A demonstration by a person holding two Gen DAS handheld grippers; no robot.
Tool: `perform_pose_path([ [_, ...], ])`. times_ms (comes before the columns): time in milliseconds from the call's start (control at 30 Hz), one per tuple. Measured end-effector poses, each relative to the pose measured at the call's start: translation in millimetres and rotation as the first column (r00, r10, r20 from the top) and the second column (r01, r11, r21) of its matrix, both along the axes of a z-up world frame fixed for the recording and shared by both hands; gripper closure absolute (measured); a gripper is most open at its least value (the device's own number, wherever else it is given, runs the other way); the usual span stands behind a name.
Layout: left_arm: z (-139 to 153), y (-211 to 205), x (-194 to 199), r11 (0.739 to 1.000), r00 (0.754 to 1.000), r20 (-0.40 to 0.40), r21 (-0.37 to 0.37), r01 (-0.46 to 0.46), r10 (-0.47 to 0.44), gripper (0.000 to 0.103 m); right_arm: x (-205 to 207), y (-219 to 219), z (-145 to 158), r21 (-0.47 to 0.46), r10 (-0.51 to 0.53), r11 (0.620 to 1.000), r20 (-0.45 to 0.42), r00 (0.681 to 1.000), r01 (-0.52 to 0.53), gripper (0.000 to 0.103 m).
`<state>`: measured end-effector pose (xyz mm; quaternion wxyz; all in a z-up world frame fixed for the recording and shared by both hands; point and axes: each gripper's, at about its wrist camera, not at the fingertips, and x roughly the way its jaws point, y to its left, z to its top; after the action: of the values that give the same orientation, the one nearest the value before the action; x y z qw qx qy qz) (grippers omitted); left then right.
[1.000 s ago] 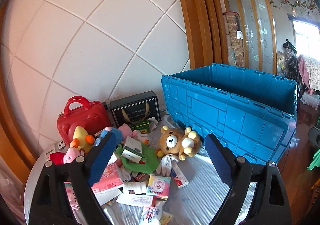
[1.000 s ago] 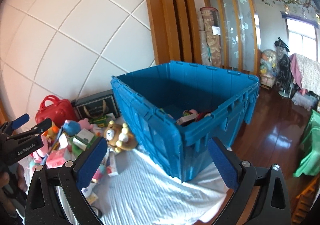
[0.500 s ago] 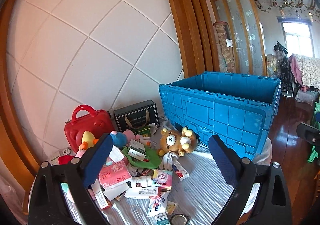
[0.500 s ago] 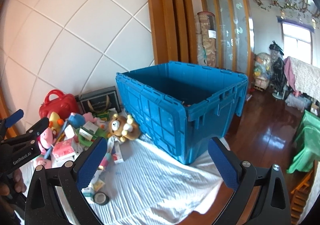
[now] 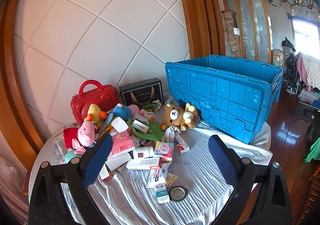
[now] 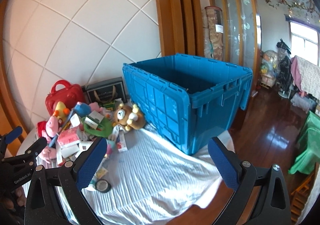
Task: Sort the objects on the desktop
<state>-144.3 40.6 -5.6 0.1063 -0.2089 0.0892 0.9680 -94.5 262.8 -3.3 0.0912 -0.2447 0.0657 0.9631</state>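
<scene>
Left claw (image 5: 160, 157) gapes wide, empty; right claw (image 6: 157, 155) likewise.

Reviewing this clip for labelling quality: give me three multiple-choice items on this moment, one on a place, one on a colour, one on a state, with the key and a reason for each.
1. Where does the brown bear plush lie?
A. inside the crate
B. on the cloth against the crate's side wall
C. on top of the red case

2. What colour is the storage crate?
A. blue
B. green
C. grey

3. How does the left gripper stand?
A. shut on a box
B. shut on nothing
C. open, nothing between its pads

Key:
1 B: the left wrist view shows the bear on the striped cloth, touching the crate's wall.
2 A: both views show blue walls and rim.
3 C: its two blue pads stand wide apart with only the clutter beyond them.
</scene>
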Motion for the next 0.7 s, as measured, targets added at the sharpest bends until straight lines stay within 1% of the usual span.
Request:
perform_pose_path([
  [200,-2.2,-2.8,-1.3,1.0,1.0,0.02,0.004,-0.003,0.003,0.005,0.9,-1.2,-2.0,0.001,0.004,1.0,0.007,1.0,-0.004,0.001],
  [533,-2.7,-2.6,-3.1,1.0,1.0,0.029,0.003,0.012,-0.012,0.005,0.3,-2.6,-3.1,-0.003,0.017,1.0,0.019,1.0,-0.016,0.001],
  [633,0.5,-7.0,-1.7,0.999,1.0,0.015,0.031,0.013,-0.014,0.005,-1.6,-3.8,-3.4,-0.007,0.024,1.0,0.021,0.999,-0.023,0.001],
  [700,2.6,-8.6,-2.0,0.999,1.0,0.007,0.031,0.008,-0.008,0.005,-2.1,-4.3,-2.5,-0.009,0.024,1.0,0.019,1.0,-0.024,0.001],
])
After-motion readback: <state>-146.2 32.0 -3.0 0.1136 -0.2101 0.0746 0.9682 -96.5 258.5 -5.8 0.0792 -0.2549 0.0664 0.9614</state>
